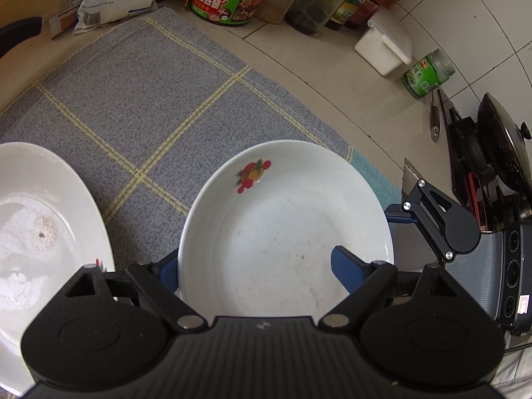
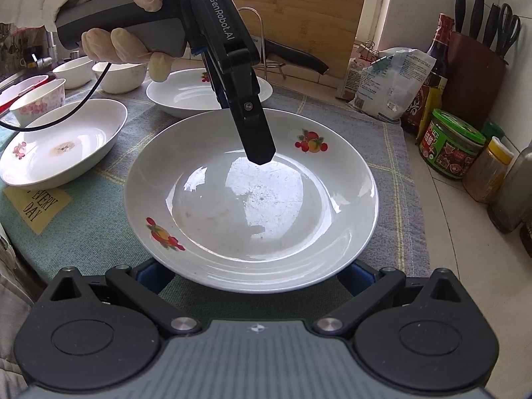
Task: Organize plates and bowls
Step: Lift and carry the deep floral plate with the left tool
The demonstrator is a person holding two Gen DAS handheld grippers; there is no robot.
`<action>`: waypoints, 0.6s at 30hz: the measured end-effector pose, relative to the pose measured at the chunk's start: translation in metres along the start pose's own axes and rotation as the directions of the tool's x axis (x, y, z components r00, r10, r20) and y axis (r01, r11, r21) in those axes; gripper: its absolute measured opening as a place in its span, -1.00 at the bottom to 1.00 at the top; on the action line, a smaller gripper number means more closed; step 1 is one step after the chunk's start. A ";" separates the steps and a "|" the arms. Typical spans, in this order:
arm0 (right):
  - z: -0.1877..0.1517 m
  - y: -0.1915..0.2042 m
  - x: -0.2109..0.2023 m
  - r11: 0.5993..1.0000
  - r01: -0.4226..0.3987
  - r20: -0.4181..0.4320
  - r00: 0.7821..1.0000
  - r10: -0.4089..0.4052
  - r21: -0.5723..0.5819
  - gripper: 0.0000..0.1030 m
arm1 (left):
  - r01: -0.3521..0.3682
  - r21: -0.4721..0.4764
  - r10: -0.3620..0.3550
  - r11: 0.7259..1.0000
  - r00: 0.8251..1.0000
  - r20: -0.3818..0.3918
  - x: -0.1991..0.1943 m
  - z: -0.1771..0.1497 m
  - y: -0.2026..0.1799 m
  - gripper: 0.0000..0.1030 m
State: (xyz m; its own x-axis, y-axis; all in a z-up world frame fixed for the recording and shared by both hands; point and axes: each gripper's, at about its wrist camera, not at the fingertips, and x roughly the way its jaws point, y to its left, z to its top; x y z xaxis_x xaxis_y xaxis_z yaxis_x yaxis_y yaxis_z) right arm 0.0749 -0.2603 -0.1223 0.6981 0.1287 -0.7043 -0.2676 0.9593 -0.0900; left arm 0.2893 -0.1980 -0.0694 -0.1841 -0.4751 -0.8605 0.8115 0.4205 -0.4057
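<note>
The left gripper (image 1: 256, 267) pinches the rim of a fruit-patterned plate (image 1: 286, 226) between its jaws. The right gripper (image 2: 256, 274) has jaws spread, the plate's near edge between them.

A pale tiled table (image 1: 332, 66) carries a grey-blue cloth (image 1: 133, 99) crossed by yellow lines. White wall tiles (image 1: 482, 16) rise behind it. A wooden cutting board (image 2: 309, 16) leans against the wall, and a dark red knife block (image 2: 472, 76) stands in the corner. Jars and bottles line the back edge, among them a green-lidded sauce jar (image 2: 449, 143). Daylight glares off the surfaces.
</note>
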 end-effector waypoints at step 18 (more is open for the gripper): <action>0.012 -0.035 0.024 0.997 0.071 0.015 0.997 -0.071 -0.009 1.00 | -0.022 0.014 0.021 1.000 0.997 0.074 0.011 0.047 0.013 0.73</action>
State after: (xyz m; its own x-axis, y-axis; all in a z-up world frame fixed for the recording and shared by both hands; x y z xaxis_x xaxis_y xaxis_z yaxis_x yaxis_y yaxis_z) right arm 0.1088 -0.2878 -0.1275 0.7253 0.0641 -0.6854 -0.2232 0.9638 -0.1460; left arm 0.3239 -0.2340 -0.0693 -0.1251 -0.5221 -0.8437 0.8230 0.4203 -0.3821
